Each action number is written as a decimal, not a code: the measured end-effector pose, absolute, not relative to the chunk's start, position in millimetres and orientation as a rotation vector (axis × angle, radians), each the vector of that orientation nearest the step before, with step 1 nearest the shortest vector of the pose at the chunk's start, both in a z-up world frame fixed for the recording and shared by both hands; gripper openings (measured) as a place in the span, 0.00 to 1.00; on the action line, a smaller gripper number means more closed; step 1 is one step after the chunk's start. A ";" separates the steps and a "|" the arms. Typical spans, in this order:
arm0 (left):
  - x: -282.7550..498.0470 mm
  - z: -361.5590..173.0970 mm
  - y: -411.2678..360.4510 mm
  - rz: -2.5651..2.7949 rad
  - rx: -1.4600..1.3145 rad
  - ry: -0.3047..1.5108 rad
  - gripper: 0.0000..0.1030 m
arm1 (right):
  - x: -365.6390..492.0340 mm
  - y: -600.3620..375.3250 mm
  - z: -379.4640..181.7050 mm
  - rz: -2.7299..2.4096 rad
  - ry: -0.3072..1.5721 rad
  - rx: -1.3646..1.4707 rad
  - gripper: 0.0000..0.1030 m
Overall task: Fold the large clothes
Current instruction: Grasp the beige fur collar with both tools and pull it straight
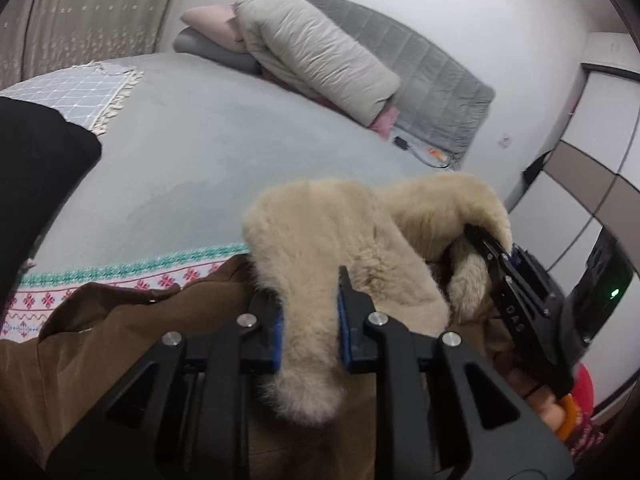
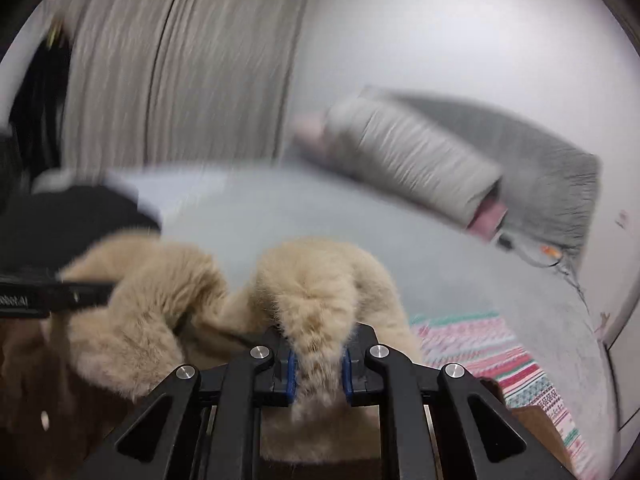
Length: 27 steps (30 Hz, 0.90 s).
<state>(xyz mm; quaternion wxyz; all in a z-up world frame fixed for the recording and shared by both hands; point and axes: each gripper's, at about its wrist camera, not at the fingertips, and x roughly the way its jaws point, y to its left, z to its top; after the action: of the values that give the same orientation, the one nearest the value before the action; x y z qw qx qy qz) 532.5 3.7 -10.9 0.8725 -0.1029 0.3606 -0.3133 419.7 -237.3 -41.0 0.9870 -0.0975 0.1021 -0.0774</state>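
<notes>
From the left wrist, the left gripper (image 1: 310,316) had its jaws clamped on the cream fur collar (image 1: 320,240) of a brown coat (image 1: 100,340), which lay at the near edge of the grey bed (image 1: 200,152); the right gripper (image 1: 486,248) bit the fur further along.

From the right wrist, heavily blurred, the right gripper (image 2: 319,364) pinched the same collar (image 2: 316,280). Slick, bulky fur could slide from either pinch if the hands pulled apart, dropping the coat unevenly.
</notes>
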 end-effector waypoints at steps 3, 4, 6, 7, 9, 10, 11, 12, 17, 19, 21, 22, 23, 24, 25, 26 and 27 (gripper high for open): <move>536.3 -26.4 -4.7 -0.484 -0.030 0.838 0.41 | 429.6 -246.8 -53.1 -0.220 0.238 -0.200 0.25; 541.3 -31.9 -5.3 -0.435 0.000 0.861 0.41 | 449.7 -249.0 -60.7 -0.216 0.359 -0.211 0.28; 553.0 -43.6 1.2 -0.376 -0.042 0.912 0.41 | 493.3 -265.0 -87.6 -0.158 0.699 -0.159 0.27; 556.8 -46.7 6.8 -0.382 -0.098 0.933 0.41 | 496.9 -273.3 -91.2 -0.127 0.738 -0.100 0.29; 554.9 -42.1 12.7 -0.425 -0.183 0.910 0.41 | 485.3 -289.0 -80.4 -0.069 0.682 0.035 0.44; 551.4 -40.3 14.0 -0.440 -0.193 0.884 0.41 | 484.4 -292.7 -74.2 -0.066 0.661 0.050 0.48; 548.9 -37.5 13.6 -0.453 -0.196 0.857 0.41 | 479.5 -292.7 -67.9 -0.058 0.626 0.061 0.49; 548.7 -36.0 11.9 -0.468 -0.197 0.852 0.41 | 476.0 -292.3 -62.3 -0.051 0.598 0.049 0.49; 555.8 -59.5 -7.6 -0.515 -0.185 0.904 0.61 | 504.5 -268.0 -65.7 -0.014 0.642 -0.028 0.49; 560.8 -79.9 -19.8 -0.491 -0.161 0.936 0.61 | 520.7 -262.6 -77.4 -0.035 0.670 -0.038 0.47; 566.2 -99.1 -26.2 -0.456 -0.153 0.942 0.41 | 535.6 -265.0 -98.3 -0.052 0.687 -0.028 0.38; 565.6 -100.7 -27.2 -0.442 -0.155 0.918 0.37 | 544.4 -262.3 -103.4 -0.065 0.688 -0.033 0.36; 565.2 -103.3 -28.4 -0.419 -0.145 0.896 0.34 | 548.5 -259.9 -107.5 -0.072 0.687 -0.039 0.35; 565.4 -106.0 -29.9 -0.391 -0.121 0.872 0.32 | 562.0 -255.5 -114.1 -0.088 0.685 -0.060 0.34; 566.4 -108.0 -30.8 -0.381 -0.111 0.861 0.32 | 569.7 -254.2 -118.1 -0.097 0.689 -0.072 0.33; 567.2 -109.5 -30.3 -0.366 -0.106 0.852 0.32 | 583.4 -251.4 -125.0 -0.120 0.697 -0.093 0.34; 568.8 -110.5 -28.9 -0.356 -0.110 0.846 0.33 | 592.1 -249.7 -129.5 -0.135 0.708 -0.111 0.34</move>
<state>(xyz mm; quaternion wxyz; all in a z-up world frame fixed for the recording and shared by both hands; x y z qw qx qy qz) 568.8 -28.9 -110.5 0.8951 -0.0530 0.4081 -0.1718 592.1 -249.7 -129.5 0.9343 -0.0542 0.3460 -0.0661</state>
